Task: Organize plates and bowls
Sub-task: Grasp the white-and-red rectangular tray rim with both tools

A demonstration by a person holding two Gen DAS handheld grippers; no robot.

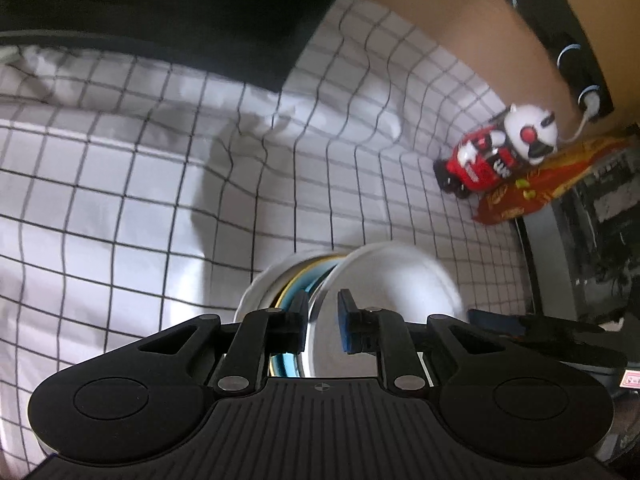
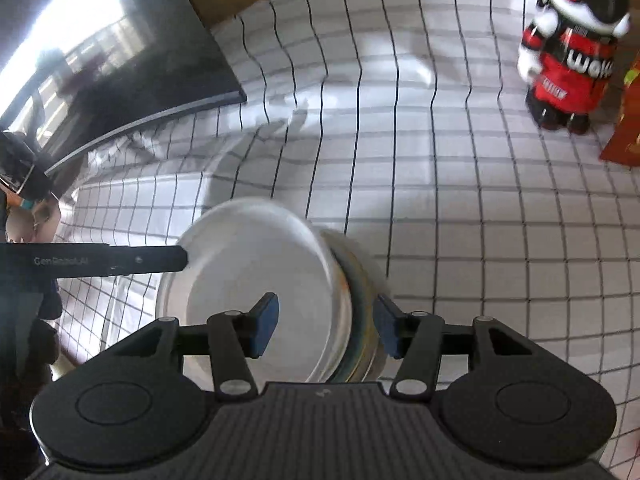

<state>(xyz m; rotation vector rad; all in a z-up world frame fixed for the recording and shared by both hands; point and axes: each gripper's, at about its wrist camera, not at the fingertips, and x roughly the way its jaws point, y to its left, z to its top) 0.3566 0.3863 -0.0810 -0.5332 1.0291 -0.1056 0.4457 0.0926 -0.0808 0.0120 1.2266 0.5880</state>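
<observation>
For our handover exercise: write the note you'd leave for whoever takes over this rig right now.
Left gripper: shut on the white plate at its rim.
Right gripper: straddles the dish stack; contact unclear in the blur.
Things: white plate and dish stack stand on edge together over the checked cloth.
Done: dishes gathered.
Left: probably lay them flat, then release.

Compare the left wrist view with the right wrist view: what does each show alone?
Left wrist only: a black panel with ringed knobs and the left hand-held gripper straddling a steel rim. Right wrist only: a dark monitor and the right hand-held gripper straddling the dish stack. Both: the dish stack, the toy figure and the checked cloth.
</observation>
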